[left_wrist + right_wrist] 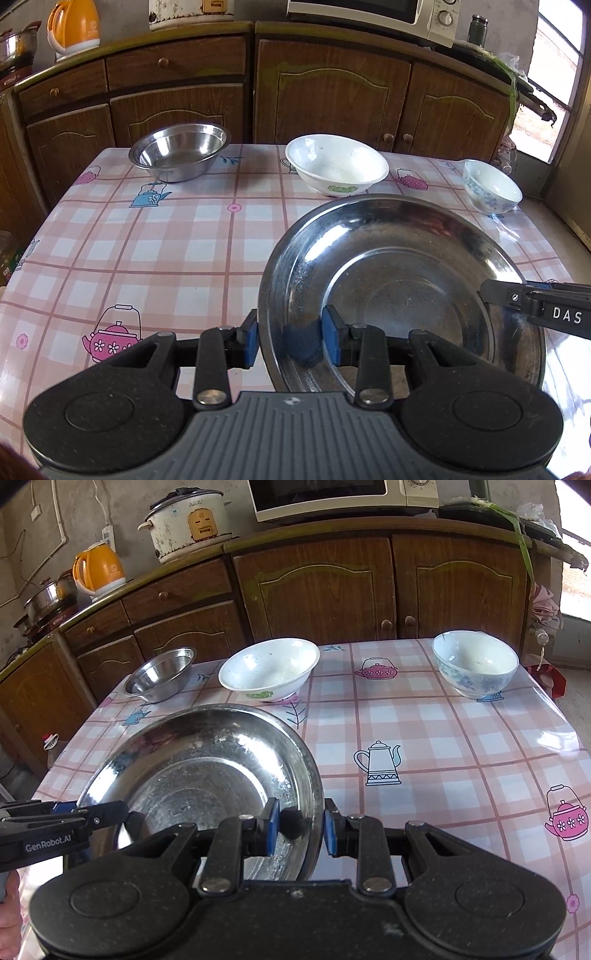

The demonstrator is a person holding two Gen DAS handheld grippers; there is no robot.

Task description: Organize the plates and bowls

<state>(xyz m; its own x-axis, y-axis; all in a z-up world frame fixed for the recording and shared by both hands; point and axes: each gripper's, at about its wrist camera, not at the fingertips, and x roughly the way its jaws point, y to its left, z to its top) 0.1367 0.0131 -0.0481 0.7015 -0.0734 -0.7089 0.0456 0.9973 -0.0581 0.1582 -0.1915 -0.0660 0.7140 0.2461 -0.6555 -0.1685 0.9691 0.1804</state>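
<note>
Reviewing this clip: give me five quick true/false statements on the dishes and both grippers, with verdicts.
1. Both grippers grip the steel plate. True: left gripper and right gripper each pinch its rim.
2. Three bowls sit along the table's far side. True: steel bowl, white bowl, blue-patterned bowl.
3. The white bowl is stacked in the steel bowl. False: they stand apart.
4. The kettle is green. False: orange.
5. The tablecloth is plain. False: pink checks with teapot prints.
</note>
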